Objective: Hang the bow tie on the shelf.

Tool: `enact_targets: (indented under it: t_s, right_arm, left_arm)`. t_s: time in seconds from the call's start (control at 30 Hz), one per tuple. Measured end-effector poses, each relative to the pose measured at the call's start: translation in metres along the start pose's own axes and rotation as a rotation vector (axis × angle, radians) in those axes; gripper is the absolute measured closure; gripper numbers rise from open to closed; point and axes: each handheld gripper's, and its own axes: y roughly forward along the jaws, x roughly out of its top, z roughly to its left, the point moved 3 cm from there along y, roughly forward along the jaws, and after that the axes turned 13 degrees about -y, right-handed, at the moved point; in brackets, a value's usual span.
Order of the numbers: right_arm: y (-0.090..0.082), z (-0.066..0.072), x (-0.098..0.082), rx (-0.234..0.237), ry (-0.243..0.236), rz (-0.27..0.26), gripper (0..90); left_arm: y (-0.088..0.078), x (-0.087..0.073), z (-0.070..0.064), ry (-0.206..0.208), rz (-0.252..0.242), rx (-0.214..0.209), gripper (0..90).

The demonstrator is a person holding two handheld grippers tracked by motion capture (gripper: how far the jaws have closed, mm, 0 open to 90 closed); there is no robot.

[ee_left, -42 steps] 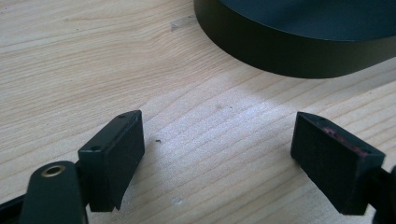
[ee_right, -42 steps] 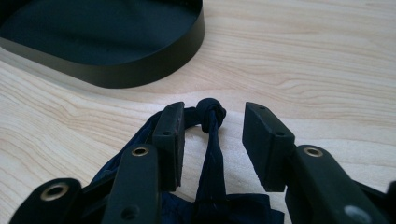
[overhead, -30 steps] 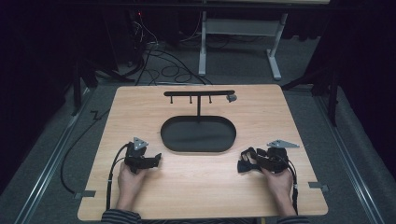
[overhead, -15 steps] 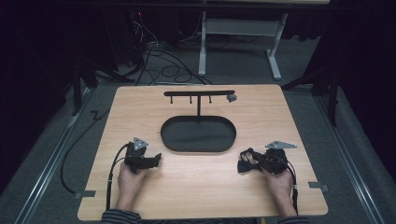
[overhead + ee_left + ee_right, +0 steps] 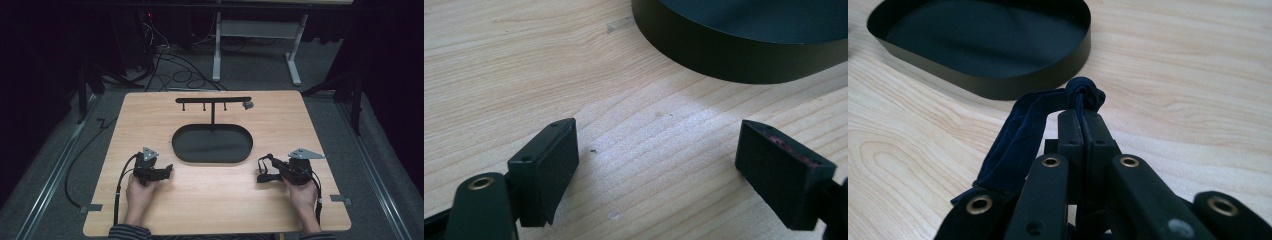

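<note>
While dark floor and cables surround it, one wooden table (image 5: 300, 130) carries one black oval tray (image 5: 212, 144), one T-shaped rack (image 5: 213, 101), and two grippers: left gripper (image 5: 163, 171) fingers spread apart, right gripper (image 5: 264, 170) fingers clamped on one dark-blue fabric strip (image 5: 1023, 135).

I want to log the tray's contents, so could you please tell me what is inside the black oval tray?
The black oval tray looks empty: only its dark floor shows in the high view, with the stand's post rising at its far rim. The floor just behind the near wall is hidden.
</note>
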Motion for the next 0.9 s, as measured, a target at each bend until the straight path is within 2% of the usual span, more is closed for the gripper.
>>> enact_targets:
  t_s: [0.43, 0.63, 0.9]
  right_arm:
    - [-0.007, 0.004, 0.018, -0.014, -0.044, -0.058, 90.0]
    - [-0.009, 0.006, 0.026, -0.005, -0.061, -0.083, 90.0]
    - [-0.003, 0.018, 0.047, 0.005, -0.099, -0.129, 90.0]
  left_arm:
    - [0.0, 0.0, 0.0, 0.001, 0.0, 0.0, 17.9]
    - [0.0, 0.0, 0.0, 0.001, 0.0, 0.0, 17.9]
    - [0.0, 0.0, 0.0, 0.001, 0.0, 0.001, 17.9]
